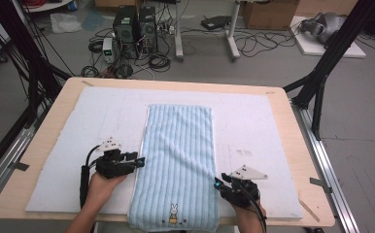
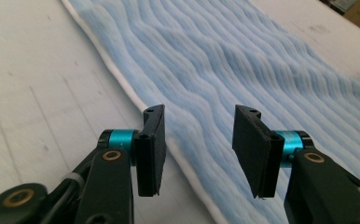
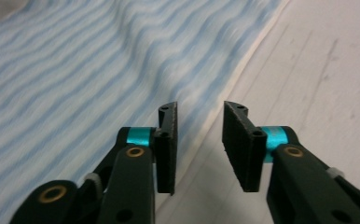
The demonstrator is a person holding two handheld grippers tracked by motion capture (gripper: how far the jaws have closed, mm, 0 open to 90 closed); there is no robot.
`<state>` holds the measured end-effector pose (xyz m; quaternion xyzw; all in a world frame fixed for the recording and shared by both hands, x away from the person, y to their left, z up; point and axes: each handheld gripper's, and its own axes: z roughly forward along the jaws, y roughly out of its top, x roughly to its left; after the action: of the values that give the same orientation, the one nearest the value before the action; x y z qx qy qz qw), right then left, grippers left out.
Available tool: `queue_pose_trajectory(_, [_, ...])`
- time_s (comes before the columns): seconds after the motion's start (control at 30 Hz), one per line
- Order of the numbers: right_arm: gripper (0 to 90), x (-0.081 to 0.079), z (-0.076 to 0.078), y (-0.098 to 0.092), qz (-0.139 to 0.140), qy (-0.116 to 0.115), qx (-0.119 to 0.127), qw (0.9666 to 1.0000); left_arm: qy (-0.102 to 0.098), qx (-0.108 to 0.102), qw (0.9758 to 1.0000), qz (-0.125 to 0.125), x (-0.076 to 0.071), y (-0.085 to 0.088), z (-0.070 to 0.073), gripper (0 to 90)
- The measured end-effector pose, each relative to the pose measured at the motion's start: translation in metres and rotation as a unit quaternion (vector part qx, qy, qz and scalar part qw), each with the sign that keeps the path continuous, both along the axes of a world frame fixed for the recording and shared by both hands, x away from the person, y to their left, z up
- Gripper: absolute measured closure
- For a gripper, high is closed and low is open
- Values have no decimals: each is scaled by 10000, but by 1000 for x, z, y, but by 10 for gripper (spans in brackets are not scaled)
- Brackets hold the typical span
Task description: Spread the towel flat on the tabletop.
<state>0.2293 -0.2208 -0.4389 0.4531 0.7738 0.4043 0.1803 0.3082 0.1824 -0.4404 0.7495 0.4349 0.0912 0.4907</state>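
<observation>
The light blue striped towel (image 1: 178,165) lies flat and lengthwise on the white mat (image 1: 253,126) covering your counter (image 1: 297,145), its near end hanging over the front edge. Your left tool (image 1: 141,160) sits at the towel's left hem, jaws apart, gripping nothing. Your right tool (image 1: 218,184) sits at the right hem, jaws likewise apart and empty

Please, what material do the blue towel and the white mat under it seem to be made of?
Towel: probably soft terry cotton, matte; it has fuzzy raised ribs and a white hem. Mat: perhaps dense felt or foam, matte; its flat surface shows faint scratches and marks.
</observation>
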Motion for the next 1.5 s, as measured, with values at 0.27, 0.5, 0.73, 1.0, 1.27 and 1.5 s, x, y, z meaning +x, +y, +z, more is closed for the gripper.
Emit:
queue_pose_trajectory(0.27, [624,50,7,-4,-288,33,199,9994,179,216,9996,81,20,-7,-4,666])
queue_pose_trajectory(0.5, [589,87,12,0,-422,40,79,9991,156,602,9980,101,21,-14,-10,717])
queue_pose_trajectory(0.73, [584,100,15,9,-311,-38,32,9995,-62,879,9960,118,19,-13,-10,893])
queue_pose_trajectory(1.0, [582,117,15,11,-409,34,-12,9992,-45,978,9950,205,15,-3,-10,896])
queue_pose_trajectory(1.27, [594,161,11,16,-520,165,-124,9984,-588,360,9974,221,20,4,-6,649])
queue_pose_trajectory(1.5, [671,191,0,25,-479,295,-304,9980,-909,-72,9958,78,32,11,3,480])
